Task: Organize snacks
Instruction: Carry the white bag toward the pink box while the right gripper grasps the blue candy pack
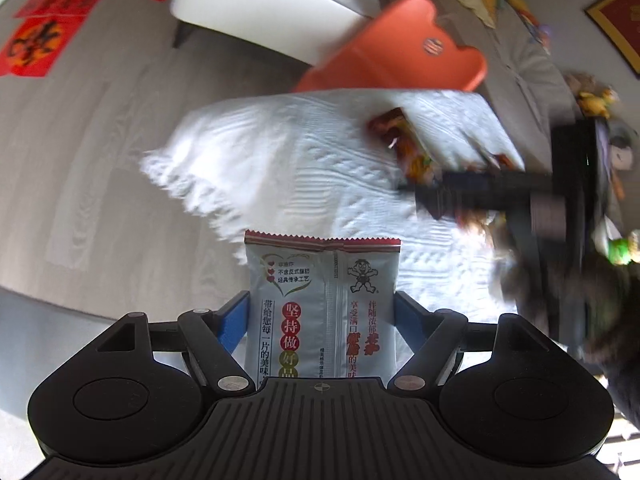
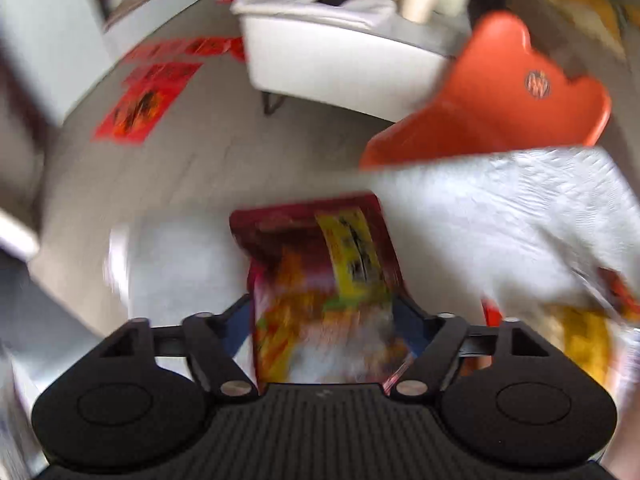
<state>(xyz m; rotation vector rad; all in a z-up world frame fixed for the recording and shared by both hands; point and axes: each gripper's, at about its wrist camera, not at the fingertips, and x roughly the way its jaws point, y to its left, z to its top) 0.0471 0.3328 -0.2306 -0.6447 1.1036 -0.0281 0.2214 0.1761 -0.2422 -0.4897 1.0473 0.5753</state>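
My left gripper (image 1: pixel 322 304) is shut on a silver rice cracker packet (image 1: pixel 322 304) with a red serrated top edge, held upright above the white tablecloth (image 1: pixel 280 160). My right gripper (image 2: pixel 324 308) is shut on a red and yellow snack packet (image 2: pixel 320 280), blurred by motion. In the left wrist view the right gripper (image 1: pixel 500 196) shows as a dark blur at the right, with its red and yellow packet (image 1: pixel 404 140) ahead of it. More snack packets (image 2: pixel 584 336) lie at the right on the cloth.
An orange chair (image 1: pixel 400 52) stands behind the cloth-covered table and also shows in the right wrist view (image 2: pixel 500 100). A white low table (image 2: pixel 340 52) with cups stands further back. Red paper sheets (image 1: pixel 32 44) lie on the wood floor.
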